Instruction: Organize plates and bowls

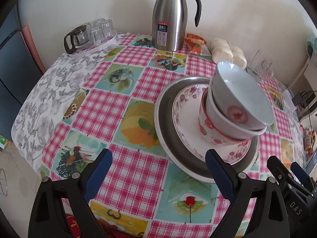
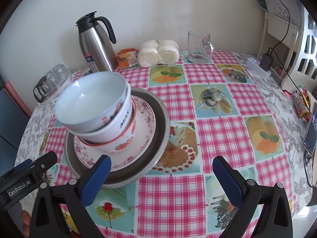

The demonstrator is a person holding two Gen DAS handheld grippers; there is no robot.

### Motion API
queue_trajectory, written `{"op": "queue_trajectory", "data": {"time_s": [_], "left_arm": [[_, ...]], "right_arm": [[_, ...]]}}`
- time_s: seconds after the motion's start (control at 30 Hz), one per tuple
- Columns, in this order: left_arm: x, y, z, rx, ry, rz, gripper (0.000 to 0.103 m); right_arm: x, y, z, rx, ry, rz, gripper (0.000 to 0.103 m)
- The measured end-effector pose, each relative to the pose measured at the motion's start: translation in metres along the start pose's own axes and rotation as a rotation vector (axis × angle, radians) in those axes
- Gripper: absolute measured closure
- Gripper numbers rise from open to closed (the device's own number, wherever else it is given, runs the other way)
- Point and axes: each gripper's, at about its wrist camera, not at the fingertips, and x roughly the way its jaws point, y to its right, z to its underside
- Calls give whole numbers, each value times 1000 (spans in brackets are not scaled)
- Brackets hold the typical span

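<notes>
A stack stands on the checked tablecloth: a wide metal plate [image 1: 166, 123] [image 2: 160, 119], on it a floral plate [image 1: 190, 132] [image 2: 144, 123], then three nested bowls, the top bowl [image 1: 237, 91] [image 2: 93, 101] pale inside and tilted. My left gripper [image 1: 158, 170] is open just in front of the stack's left side, and its right finger [image 1: 220, 174] overlaps the metal rim. My right gripper [image 2: 162, 176] is open at its widest to the stack's right, its left finger [image 2: 99, 176] over the front rim. Nothing is held. Each gripper shows in the other's view [image 1: 285, 164] [image 2: 33, 162].
At the back by the wall stand a steel thermos jug [image 1: 170, 19] [image 2: 97, 47], a tray of glasses with a small teapot [image 1: 89, 35], an orange packet [image 2: 126, 57], bagged buns [image 2: 158, 53] and a glass mug [image 2: 200, 45]. A phone [image 2: 311, 130] and charger [image 2: 266, 61] lie at the right edge.
</notes>
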Motion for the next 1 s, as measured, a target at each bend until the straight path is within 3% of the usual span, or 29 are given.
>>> {"op": "queue_trajectory", "data": {"time_s": [1.0], "left_arm": [[22,17,15,76,-103,-38,8]], "right_arm": [[22,9,19,-13,-112,26,0]]}}
